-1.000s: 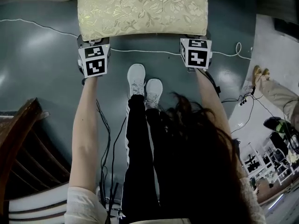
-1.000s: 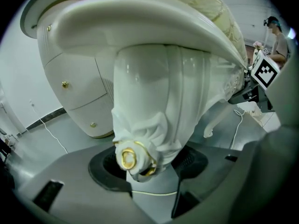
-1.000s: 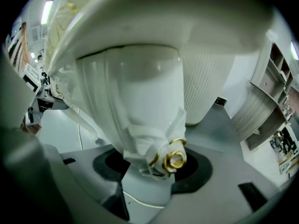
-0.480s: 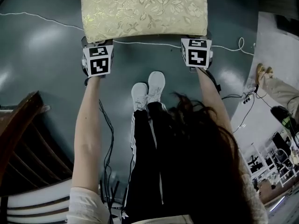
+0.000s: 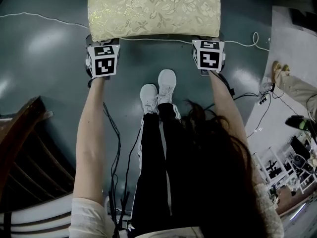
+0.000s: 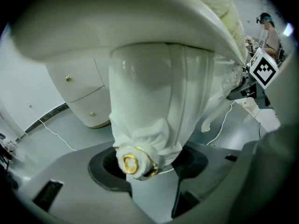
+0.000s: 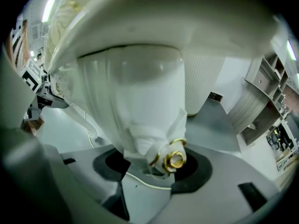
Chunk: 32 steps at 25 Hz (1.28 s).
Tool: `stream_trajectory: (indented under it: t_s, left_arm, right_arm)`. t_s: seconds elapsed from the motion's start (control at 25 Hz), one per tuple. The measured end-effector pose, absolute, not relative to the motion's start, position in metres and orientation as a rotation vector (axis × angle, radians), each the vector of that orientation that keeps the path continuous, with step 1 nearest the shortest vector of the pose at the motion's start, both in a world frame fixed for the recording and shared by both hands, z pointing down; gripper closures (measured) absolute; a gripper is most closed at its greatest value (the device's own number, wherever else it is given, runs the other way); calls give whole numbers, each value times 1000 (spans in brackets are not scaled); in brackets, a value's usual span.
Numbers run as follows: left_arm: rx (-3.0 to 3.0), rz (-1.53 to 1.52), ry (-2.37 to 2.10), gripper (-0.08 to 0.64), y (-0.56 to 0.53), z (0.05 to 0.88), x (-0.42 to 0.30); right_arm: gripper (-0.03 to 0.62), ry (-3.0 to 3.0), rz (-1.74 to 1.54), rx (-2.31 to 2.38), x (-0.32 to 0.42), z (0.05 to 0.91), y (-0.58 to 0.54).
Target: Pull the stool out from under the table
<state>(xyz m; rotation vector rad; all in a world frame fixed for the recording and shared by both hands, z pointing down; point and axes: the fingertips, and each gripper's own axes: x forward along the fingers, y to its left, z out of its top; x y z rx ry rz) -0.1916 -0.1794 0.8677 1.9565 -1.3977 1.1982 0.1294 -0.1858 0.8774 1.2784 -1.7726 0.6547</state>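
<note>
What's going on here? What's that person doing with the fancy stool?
A person holds a gripper in each hand. The left gripper is clamped on one white, gold-trimmed carved leg of the cream stool with the flowered cushion; the right gripper grips the other near leg. The stool stands on the grey floor before the person's white shoes.

Open floor [image 5: 44, 58] left of stool [image 5: 153, 9]; 2 shoes [image 5: 167, 83], cables [image 5: 119, 150] on near side.

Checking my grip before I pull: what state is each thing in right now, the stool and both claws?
stool: upright on the floor, no table over the visible seat
left claw: shut on the stool's left leg
right claw: shut on the stool's right leg
</note>
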Motion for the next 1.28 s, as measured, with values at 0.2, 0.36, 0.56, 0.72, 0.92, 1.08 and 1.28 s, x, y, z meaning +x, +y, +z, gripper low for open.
stream_trajectory:
  t_s: [0.2, 0.36, 0.56, 0.72, 0.92, 1.08, 1.28]
  left_arm:
    - [1947, 1225, -1363, 299, -178, 864, -196]
    - [1959, 1237, -1352, 299, -166, 865, -195]
    - [1947, 1231, -1362, 299, -171, 861, -196]
    - [1938, 1246, -1360, 299, -168, 862, -197]
    - [1902, 1246, -1369, 299, -166, 861, -197]
    - [1872, 1243, -1389, 299, -163, 861, -197]
    - [1860, 1249, -1389, 299, -159, 859, -197]
  right_arm:
    - [333, -1755, 681, 1265, 125, 876, -184]
    - [333, -1754, 676, 1254, 126, 875, -173]
    - [333, -1757, 682, 1253, 125, 873, -174]
    - [333, -1750, 689, 1244, 124, 873, -170]
    - [334, -1737, 707, 1242, 125, 874, -169]
    - [334, -1749, 703, 1224, 127, 874, -172]
    - [334, -1755, 705, 1211, 127, 873, -173]
